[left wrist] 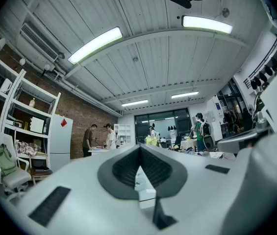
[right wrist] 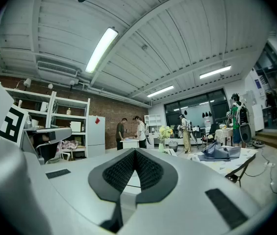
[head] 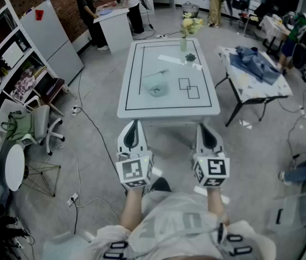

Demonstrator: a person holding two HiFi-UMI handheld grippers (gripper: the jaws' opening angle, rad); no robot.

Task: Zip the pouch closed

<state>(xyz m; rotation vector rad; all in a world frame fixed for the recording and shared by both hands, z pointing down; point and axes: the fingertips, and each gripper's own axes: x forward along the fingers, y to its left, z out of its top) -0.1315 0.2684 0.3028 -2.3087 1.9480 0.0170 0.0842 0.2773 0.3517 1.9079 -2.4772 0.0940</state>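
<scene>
left claw [head: 134, 128] was closed tight, nothing held | right claw [head: 207, 131] same | pale blue-green soft pouch [head: 157, 89] lay well ahead of both, on white black-lined desk [head: 142, 111] | risk was a one-claw tug with fabric unpinned: pouch could slide, zip left open

Long ceiling lights [left wrist: 95, 44] give even, cool light from above and burn out to white in both gripper views. The head view is dimmer and greyish, with only soft shadows beneath the desk [head: 166, 110]. Fisheye bending curves the edges, the corners go black, and the nearest foreground is blurred.
</scene>
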